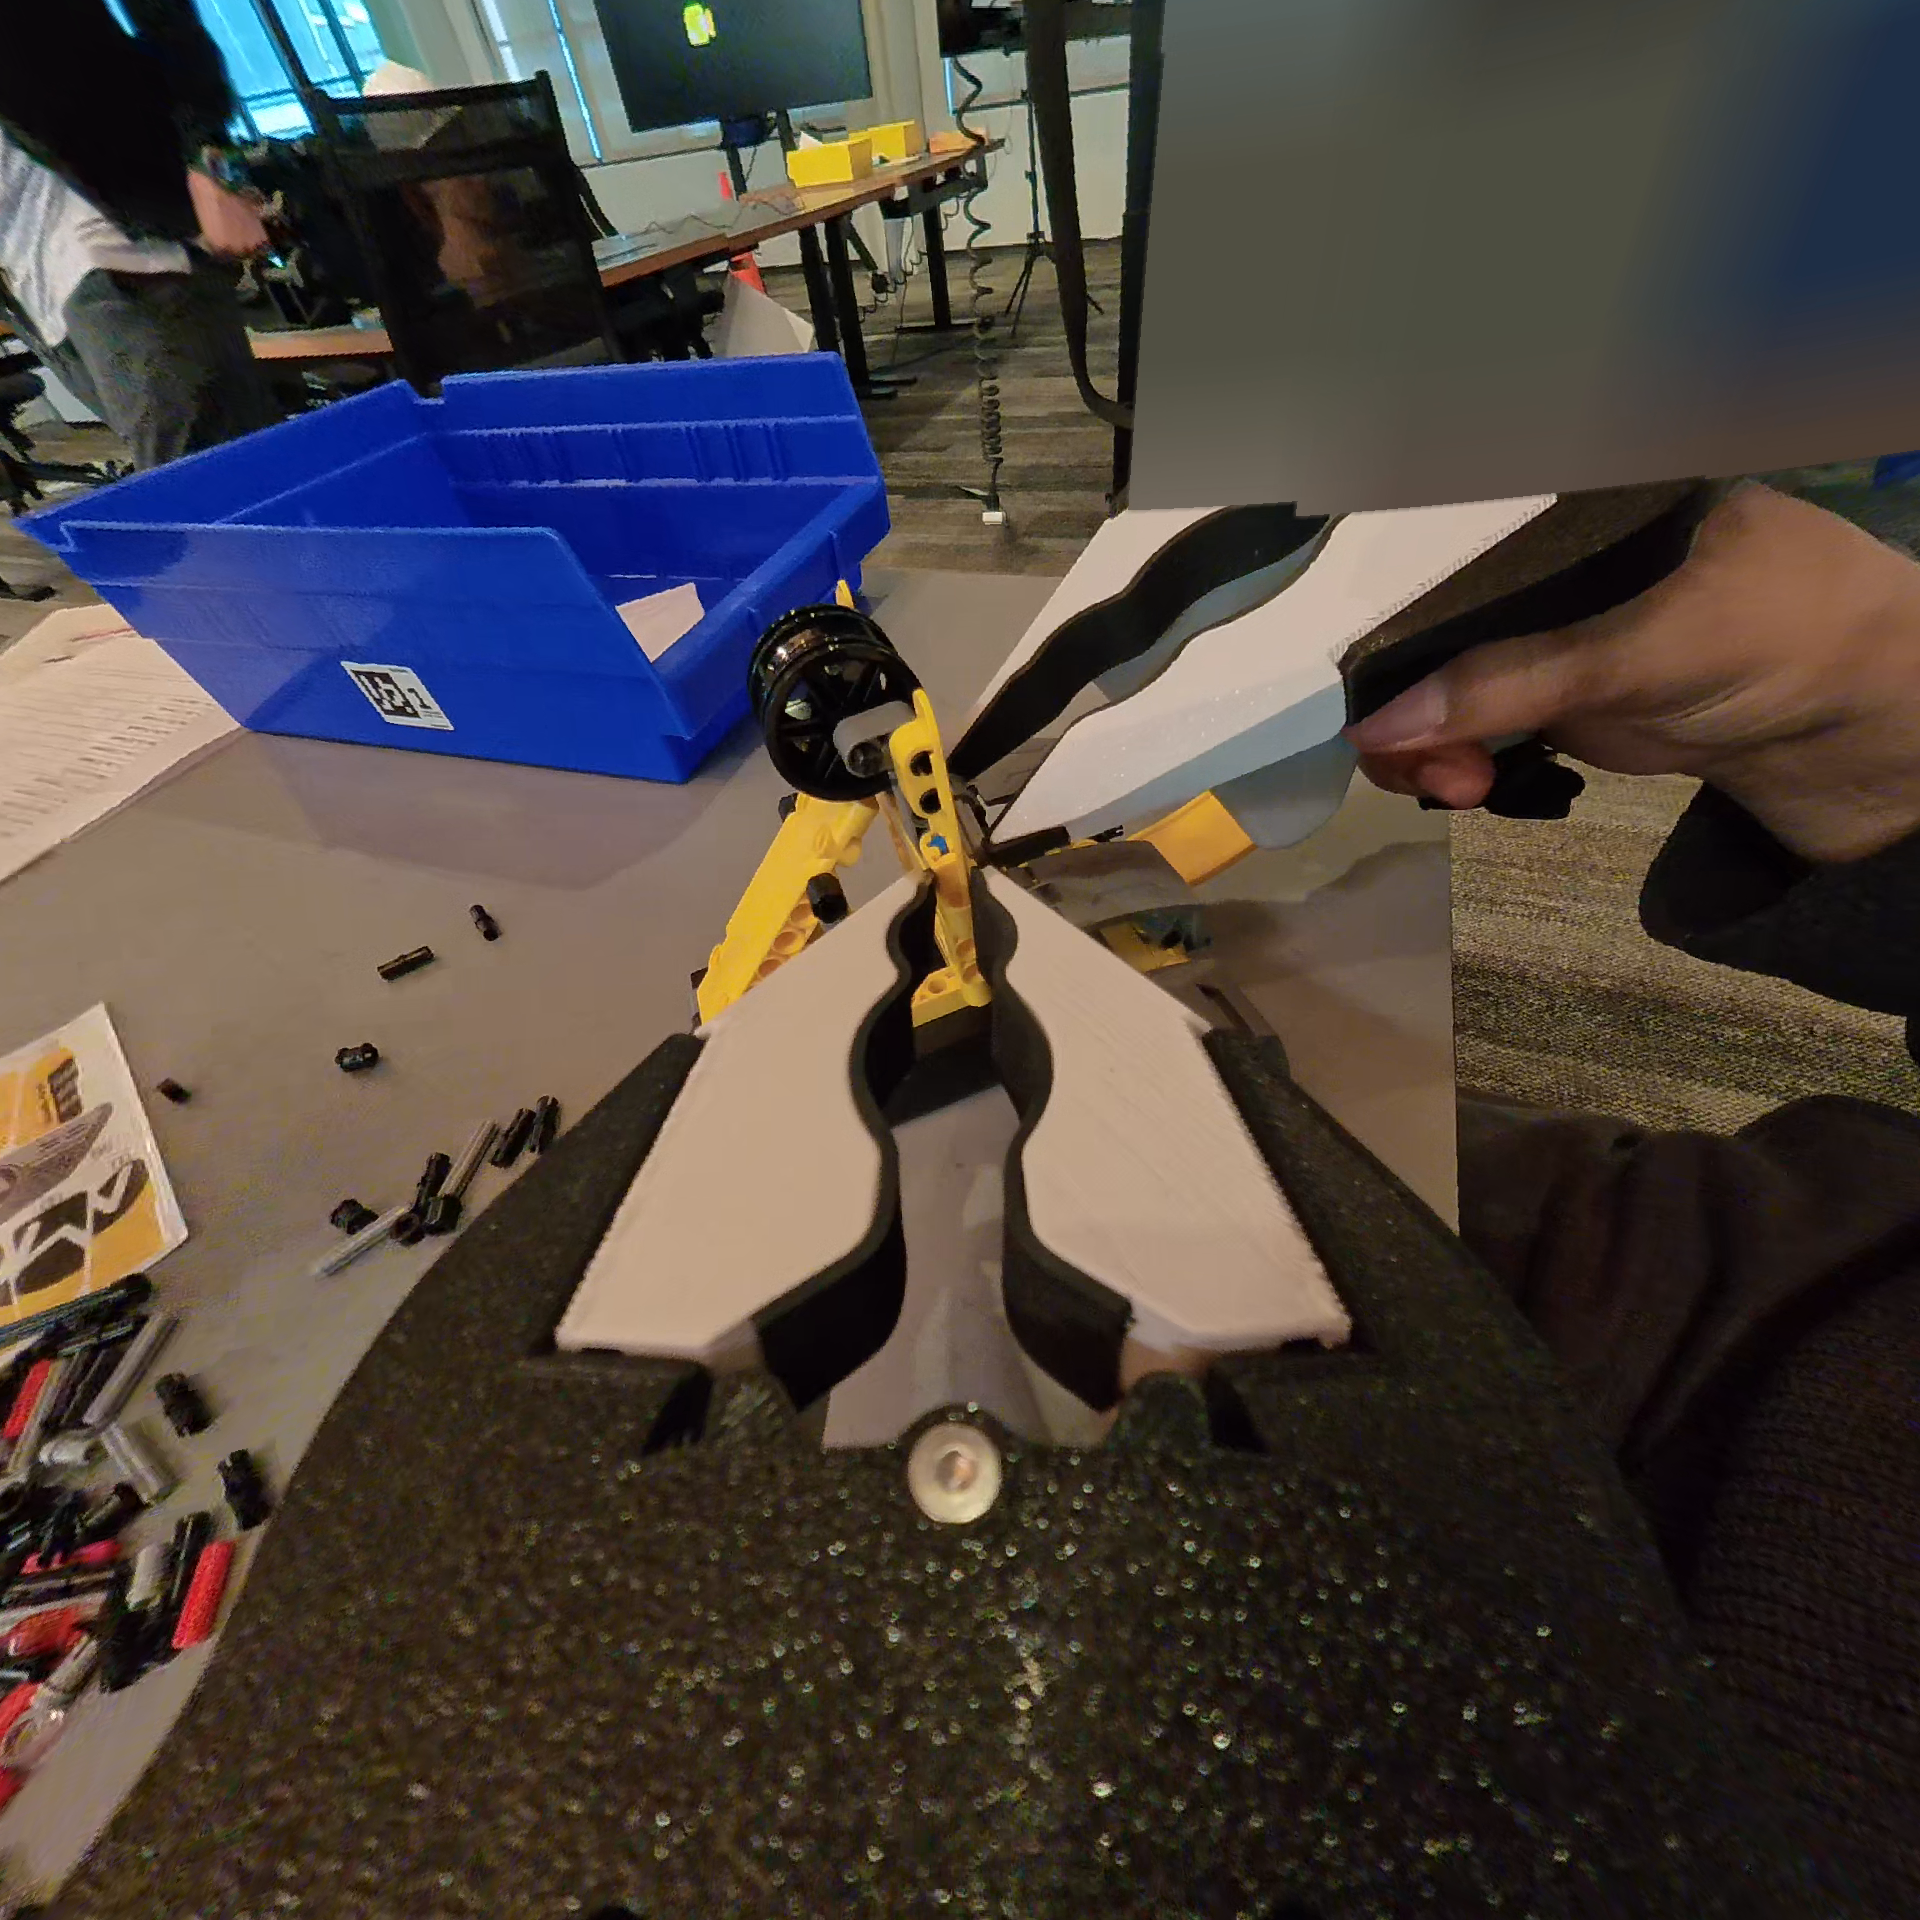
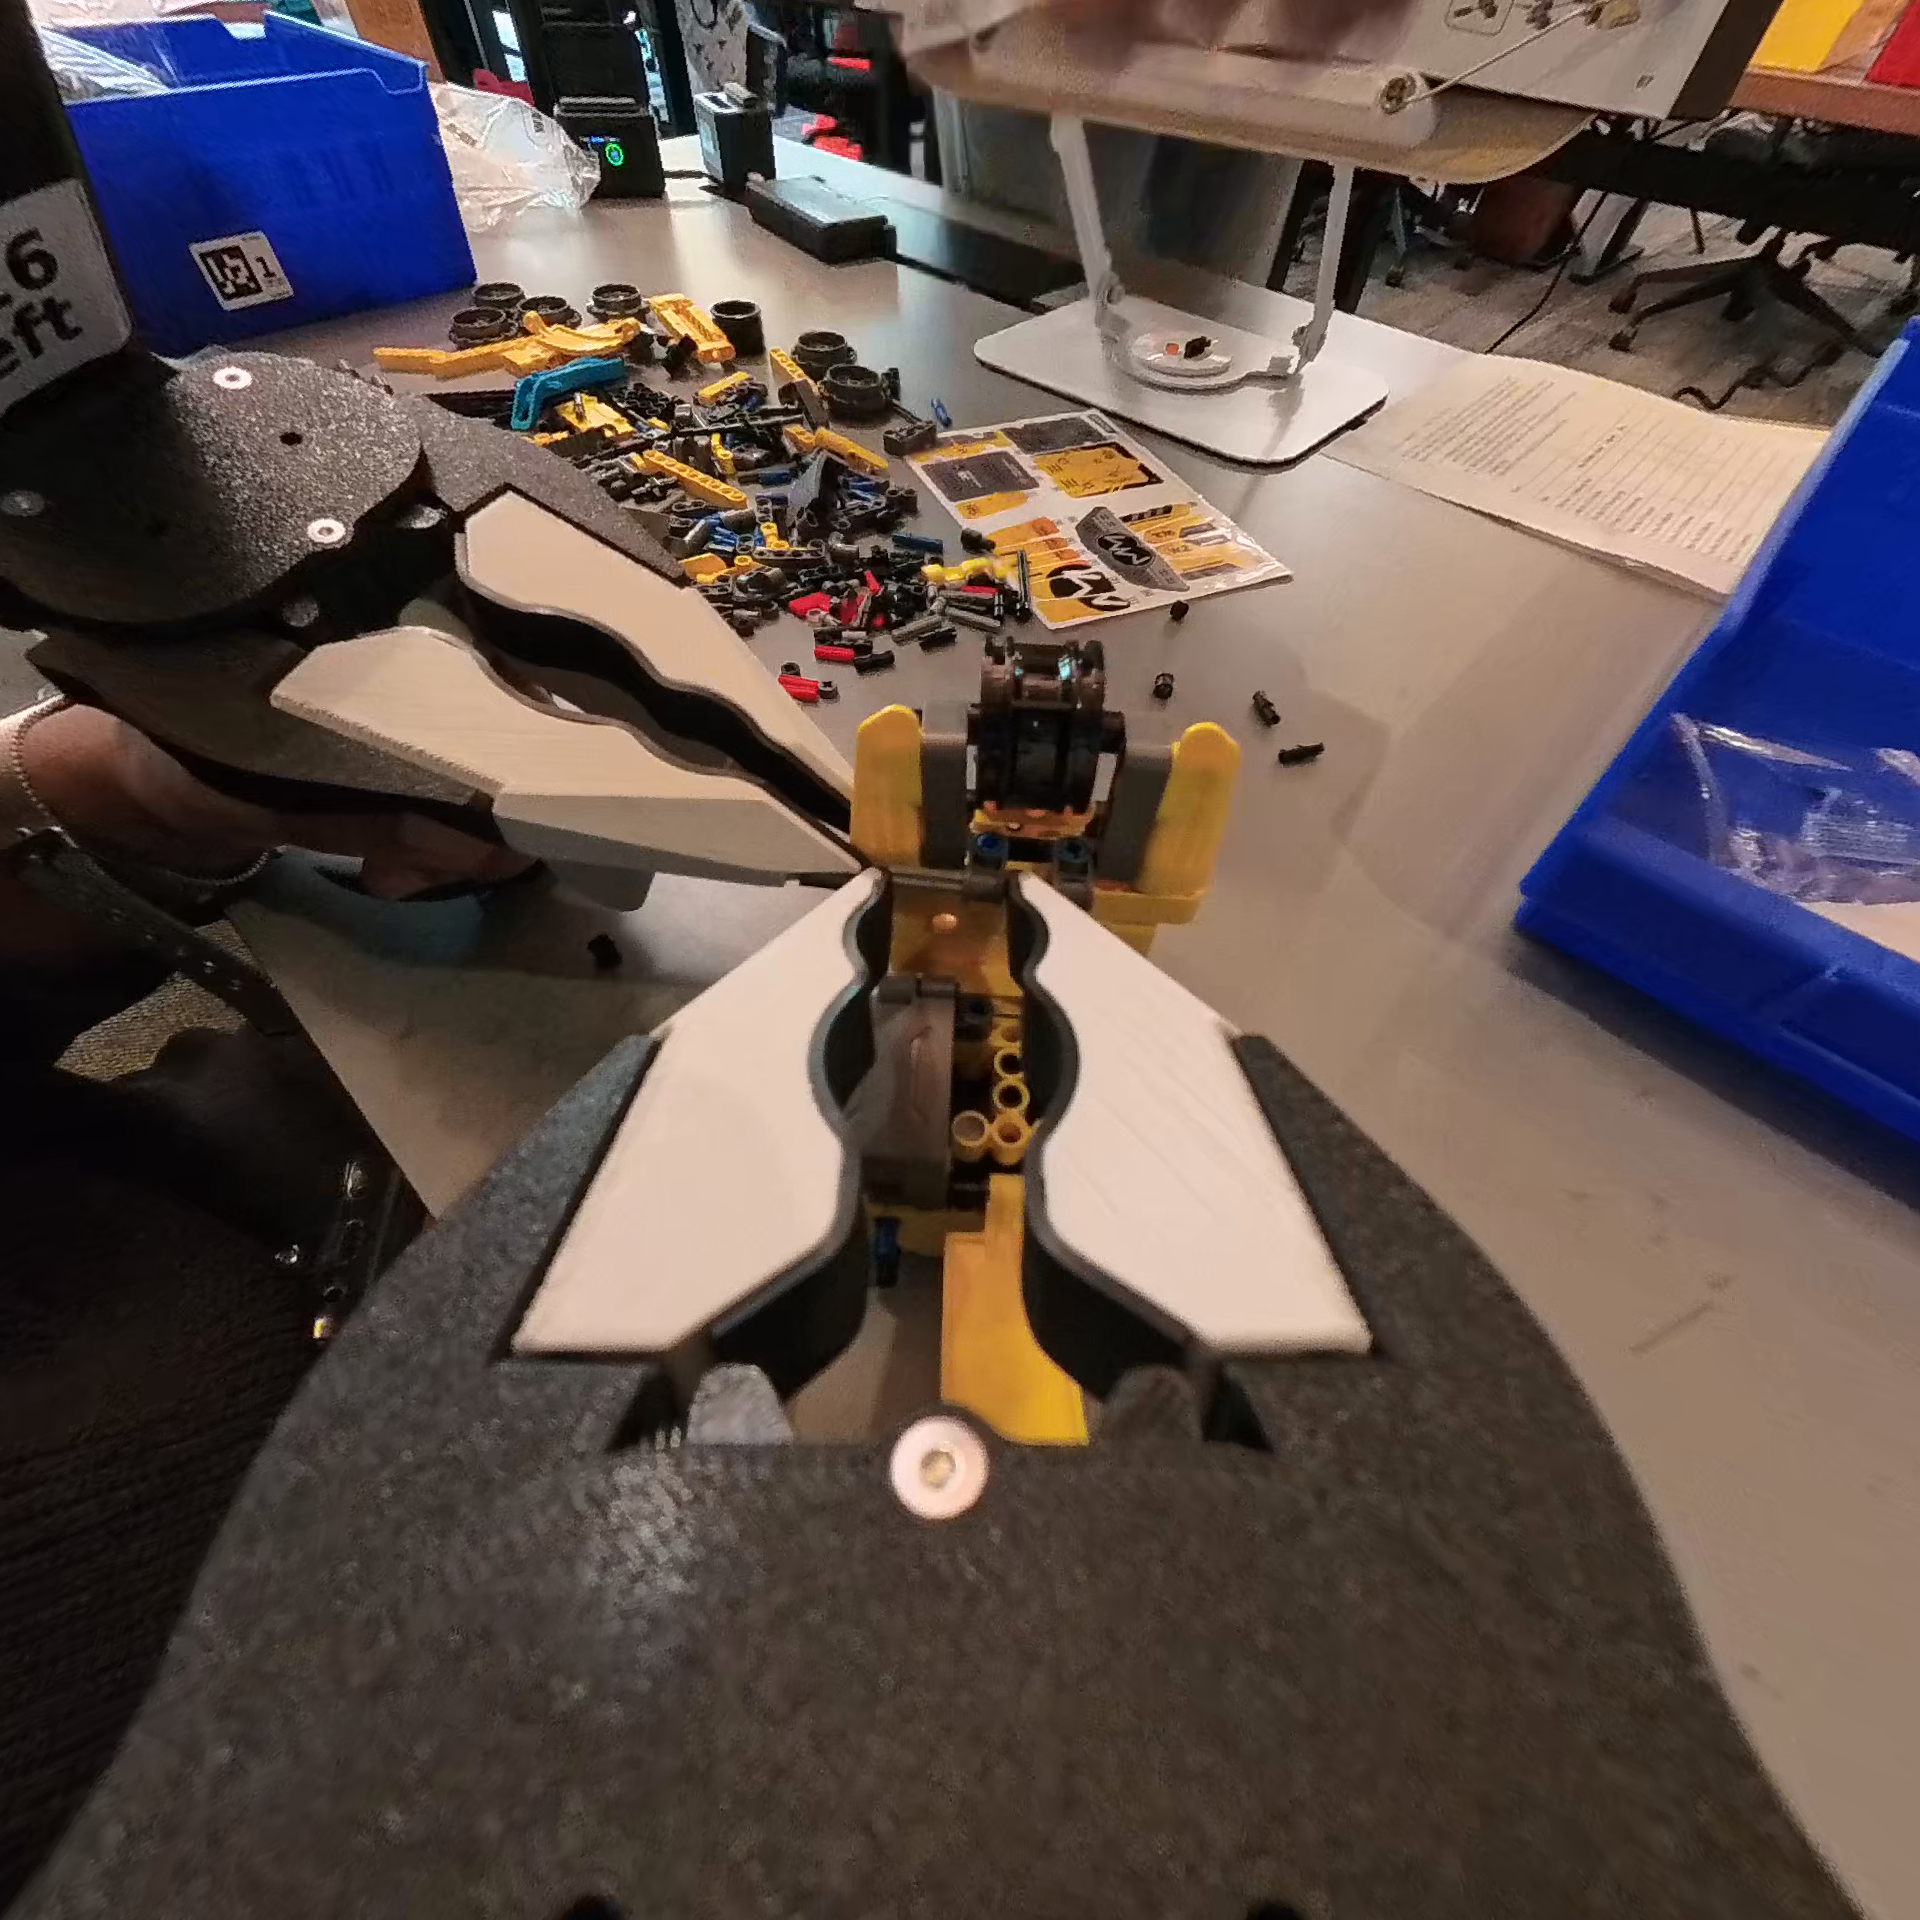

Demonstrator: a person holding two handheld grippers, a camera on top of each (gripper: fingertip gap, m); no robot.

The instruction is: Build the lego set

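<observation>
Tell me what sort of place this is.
Most likely an office-style lab or workshop. A grey worktable holds loose building-toy parts and blue storage bins, while desks, a monitor and office chairs stand on carpet behind.

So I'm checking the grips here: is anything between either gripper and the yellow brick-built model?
Nothing visible. The left gripper and right gripper both close directly on the yellow brick-built model, meeting it from different sides.
</observation>
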